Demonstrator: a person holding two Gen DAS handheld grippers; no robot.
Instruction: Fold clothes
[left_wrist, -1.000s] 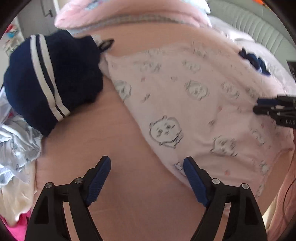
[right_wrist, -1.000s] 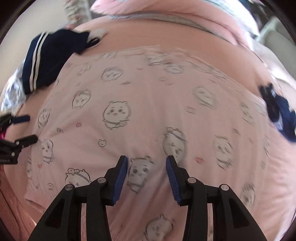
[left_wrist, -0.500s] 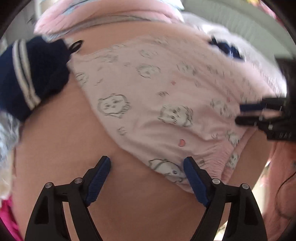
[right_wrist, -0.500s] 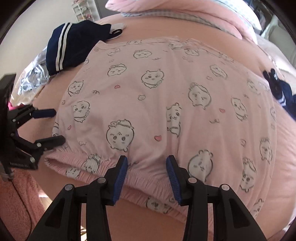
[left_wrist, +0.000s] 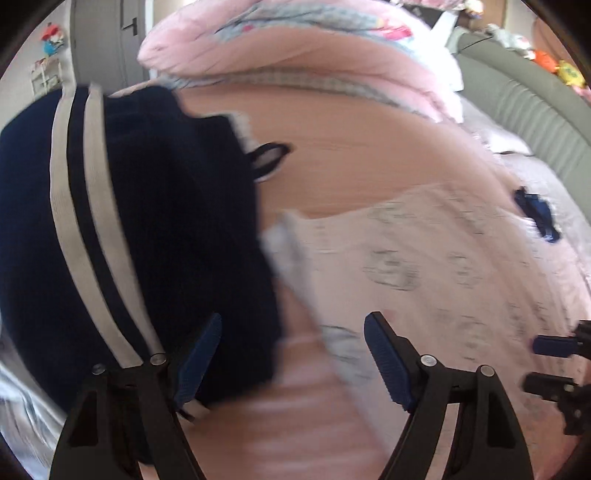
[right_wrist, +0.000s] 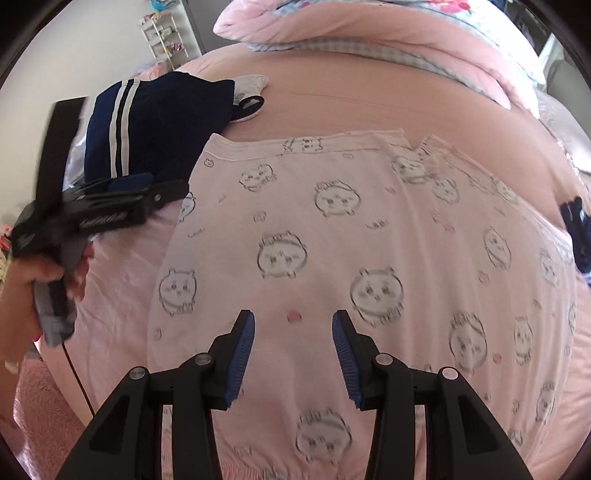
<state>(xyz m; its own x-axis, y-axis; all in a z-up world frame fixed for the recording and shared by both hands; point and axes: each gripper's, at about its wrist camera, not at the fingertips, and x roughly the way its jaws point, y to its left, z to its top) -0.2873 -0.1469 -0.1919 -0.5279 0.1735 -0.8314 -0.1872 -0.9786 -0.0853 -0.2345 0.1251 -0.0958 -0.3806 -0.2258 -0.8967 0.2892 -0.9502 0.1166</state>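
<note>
Pink garment (right_wrist: 332, 240): thin soft cloth, printed with grey outline cartoon faces and small hearts, spread flat on the bed (right_wrist: 351, 99); gathered elastic hem at the near edge, straight band at the far edge.

Bed: peach sheet, smooth, faintly ribbed.

Navy garment (right_wrist: 159, 122): dark knit, two white stripes, bundled at the far left, touching the pink garment's corner.

Quilt (right_wrist: 369, 33): puffy pink, rolled along the far side.

Small blue cloth (right_wrist: 576, 229): crumpled, at the right edge.

Right gripper (right_wrist: 293, 354): black frame, ribbed blue pads, jaws apart above the pink garment, nothing clamped.

Left gripper (left_wrist: 291, 360): same make, held in a hand (right_wrist: 26, 291); jaws wide and closing, over the navy garment's edge and the pink garment's corner, pads pressing on nothing. View blurred.
</note>
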